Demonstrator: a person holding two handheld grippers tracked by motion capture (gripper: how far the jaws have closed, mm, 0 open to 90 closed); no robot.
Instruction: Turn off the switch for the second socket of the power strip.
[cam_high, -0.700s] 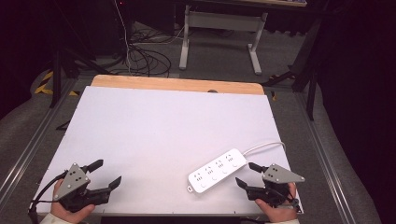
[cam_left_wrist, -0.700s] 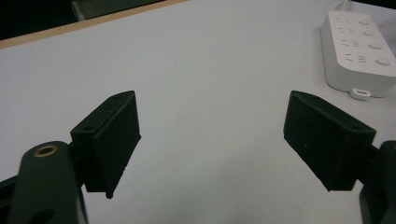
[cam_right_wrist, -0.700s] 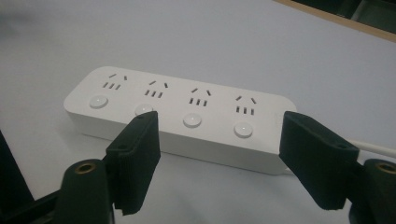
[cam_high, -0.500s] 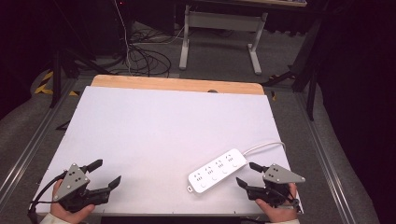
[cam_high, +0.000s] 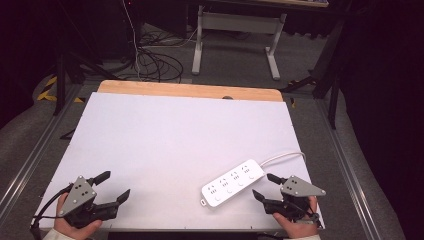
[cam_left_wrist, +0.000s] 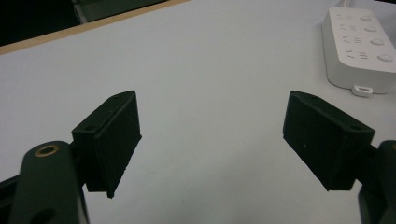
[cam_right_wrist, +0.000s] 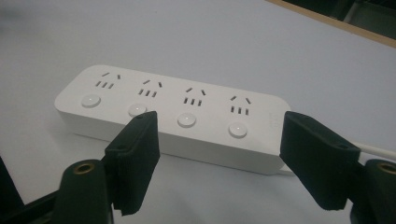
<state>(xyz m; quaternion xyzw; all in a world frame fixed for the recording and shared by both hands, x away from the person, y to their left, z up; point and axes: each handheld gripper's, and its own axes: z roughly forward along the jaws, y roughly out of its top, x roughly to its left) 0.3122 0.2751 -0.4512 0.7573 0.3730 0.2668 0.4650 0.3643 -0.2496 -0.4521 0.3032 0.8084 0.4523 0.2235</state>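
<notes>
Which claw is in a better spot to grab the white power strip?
Probably the right claw: it sits open just beside the power strip and faces it. The left claw, also open, is far across the table.

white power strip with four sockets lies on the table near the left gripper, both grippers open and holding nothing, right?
Not quite: the power strip lies near the right gripper, not the left gripper, as the high view shows. The rest stands: it is white with four sockets, it lies on the table, and both grippers are open and hold nothing.
</notes>
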